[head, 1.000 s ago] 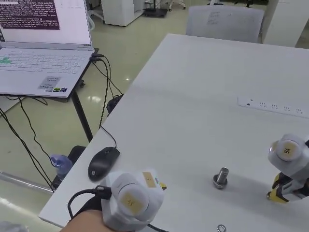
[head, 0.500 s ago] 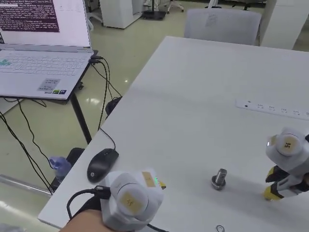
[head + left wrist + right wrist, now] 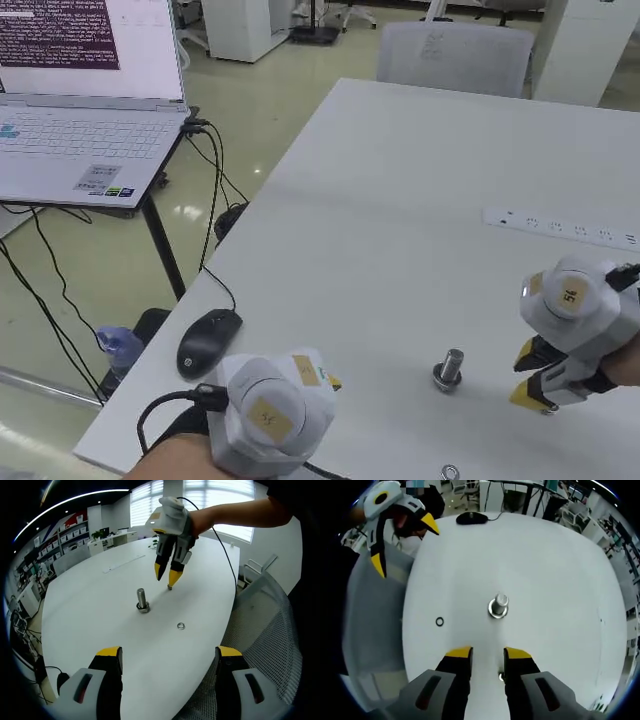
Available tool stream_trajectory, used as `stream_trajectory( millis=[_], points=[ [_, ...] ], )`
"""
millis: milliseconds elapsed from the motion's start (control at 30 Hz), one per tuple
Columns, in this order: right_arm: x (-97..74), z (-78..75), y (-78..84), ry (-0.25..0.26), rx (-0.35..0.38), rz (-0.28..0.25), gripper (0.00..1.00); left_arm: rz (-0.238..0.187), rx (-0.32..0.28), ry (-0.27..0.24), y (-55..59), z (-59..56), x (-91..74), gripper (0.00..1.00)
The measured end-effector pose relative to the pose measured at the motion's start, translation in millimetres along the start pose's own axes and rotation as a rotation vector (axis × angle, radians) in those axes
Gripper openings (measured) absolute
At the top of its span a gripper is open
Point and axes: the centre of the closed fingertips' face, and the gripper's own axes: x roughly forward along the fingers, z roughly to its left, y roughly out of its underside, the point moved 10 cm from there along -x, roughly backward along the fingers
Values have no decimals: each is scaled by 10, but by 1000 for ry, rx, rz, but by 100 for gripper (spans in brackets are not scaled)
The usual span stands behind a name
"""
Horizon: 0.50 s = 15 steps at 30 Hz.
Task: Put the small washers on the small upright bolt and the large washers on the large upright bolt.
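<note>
Right claw [image 3: 488,653], jaws slightly parted, hovers over a washer [image 3: 501,676] at the bolt's [image 3: 498,605] six o'clock, seemingly to pinch it.

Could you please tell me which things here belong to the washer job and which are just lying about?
For the job: upright bolt, loose washer, left hand-held gripper, right hand-held gripper.

Lying about: computer mouse, power strip, laptop, chair.
</note>
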Motion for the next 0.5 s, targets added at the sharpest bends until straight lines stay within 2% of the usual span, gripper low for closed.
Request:
stream_trajectory(
  millis=[300, 500],
  points=[
    [61, 255, -81, -23, -32, -5, 26, 0, 1, -7, 28, -21, -26, 75],
    [121, 378, -95, -41, -27, -13, 26, 0, 1, -8, 44, -44, -37, 74]
  ],
)
